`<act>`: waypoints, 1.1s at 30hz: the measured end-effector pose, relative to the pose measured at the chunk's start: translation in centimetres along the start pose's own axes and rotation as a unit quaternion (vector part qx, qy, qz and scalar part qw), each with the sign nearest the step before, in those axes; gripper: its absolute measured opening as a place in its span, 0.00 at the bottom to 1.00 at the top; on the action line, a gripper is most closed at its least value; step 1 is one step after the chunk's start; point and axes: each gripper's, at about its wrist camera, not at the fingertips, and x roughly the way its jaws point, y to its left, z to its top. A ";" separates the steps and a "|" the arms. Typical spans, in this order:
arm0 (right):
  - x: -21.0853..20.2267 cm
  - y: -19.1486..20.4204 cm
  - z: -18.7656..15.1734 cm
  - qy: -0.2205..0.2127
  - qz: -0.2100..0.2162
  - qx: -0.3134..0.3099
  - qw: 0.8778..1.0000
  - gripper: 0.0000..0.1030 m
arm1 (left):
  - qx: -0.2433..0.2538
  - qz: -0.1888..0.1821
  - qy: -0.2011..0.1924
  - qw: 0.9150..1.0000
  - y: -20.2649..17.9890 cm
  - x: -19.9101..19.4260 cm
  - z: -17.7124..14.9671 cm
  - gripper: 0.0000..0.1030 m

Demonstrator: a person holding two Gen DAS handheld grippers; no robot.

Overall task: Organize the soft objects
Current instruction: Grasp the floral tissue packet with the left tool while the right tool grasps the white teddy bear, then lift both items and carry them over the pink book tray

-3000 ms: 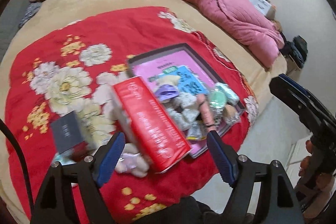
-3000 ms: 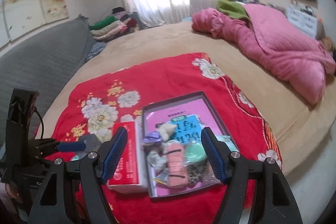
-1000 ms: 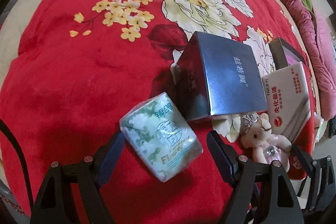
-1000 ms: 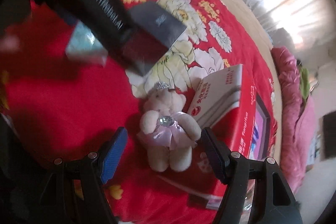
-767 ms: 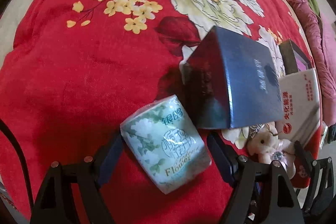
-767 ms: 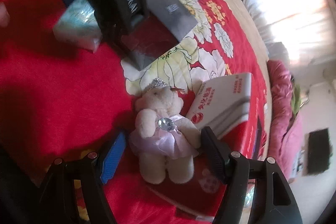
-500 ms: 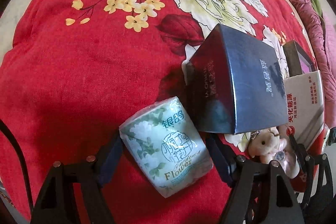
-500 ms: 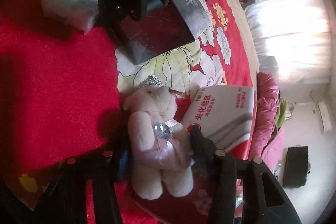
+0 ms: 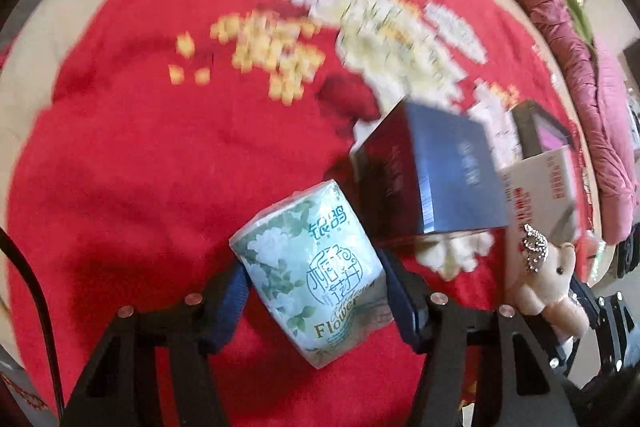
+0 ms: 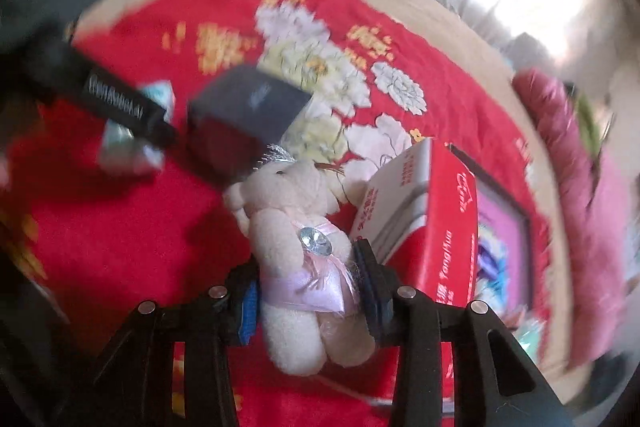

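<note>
Left gripper (image 9: 316, 301) pitched steeply down over the red floral blanket (image 9: 132, 163), jaws closing, blue pads pressed on both flanks of the green-and-white tissue pack (image 9: 308, 283), pack tilted and clamped. Right gripper (image 10: 306, 297) angled down too, jaws closing, pads squeezing the satin waist of the pale teddy bear (image 10: 296, 251), bear held upright just beside the dark blue box (image 10: 244, 115). Same box (image 9: 436, 179) just behind the tissue pack in the left view, nearly touching its far corner. Red-and-white carton (image 10: 424, 219) on the other side of the bear from the blue box; beyond the carton, the tray (image 10: 508, 243) with a pink lining, contents too blurred to name. Both views smeared by motion, blanket flowers blocky, text on the blue box unreadable. Bear (image 9: 548, 279) at the right edge of the left view, lower body hidden behind the right gripper's frame. Bear's legs partly cut behind the fingers in the right view. Against a second ago: both jaws then wide with pack and bear lying loose on the blanket; now both gripped, bear lifted and turned more upright, right view rolled round.
</note>
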 end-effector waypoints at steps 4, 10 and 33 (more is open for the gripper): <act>-2.1 -1.4 0.6 -0.027 0.031 0.055 0.998 0.42 | 0.022 0.001 -0.039 0.999 -1.6 -3.4 0.9 0.61; -5.8 -3.9 0.1 -0.065 0.051 0.112 0.990 0.42 | 0.065 -0.016 -0.087 0.994 -4.9 -8.5 1.6 0.61; -13.4 -22.7 -11.0 -0.084 -0.055 0.343 0.934 0.42 | 0.261 -0.063 -0.093 0.959 -26.2 -10.0 -3.0 0.61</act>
